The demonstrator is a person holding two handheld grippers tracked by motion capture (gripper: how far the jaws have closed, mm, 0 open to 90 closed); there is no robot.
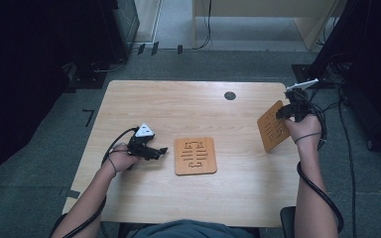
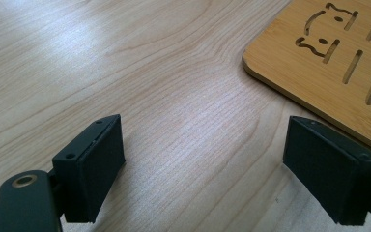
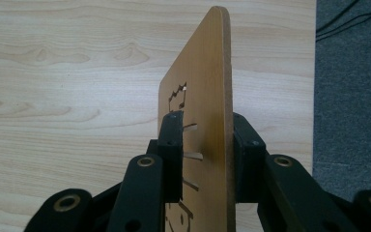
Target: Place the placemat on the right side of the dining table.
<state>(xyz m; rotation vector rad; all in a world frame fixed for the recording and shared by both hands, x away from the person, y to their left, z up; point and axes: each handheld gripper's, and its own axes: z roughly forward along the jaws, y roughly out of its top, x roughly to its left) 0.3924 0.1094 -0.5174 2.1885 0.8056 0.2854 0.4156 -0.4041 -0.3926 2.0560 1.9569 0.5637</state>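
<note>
Right gripper view: tongs [image 3: 205, 159] clamping trivet [image 3: 205, 96].

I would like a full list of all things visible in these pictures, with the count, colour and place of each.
square wooden trivet with cut-out slots: 2, orange-brown; one flat at table centre, one held tilted on edge at the right edge of the table
wooden table: 1, pale wood with a dark round hole near its far edge
cables: several, black, on the grey floor beyond the table
left gripper: 1, black, jaws open, beside the flat trivet
right gripper: 1, black, shut on the tilted trivet
</note>
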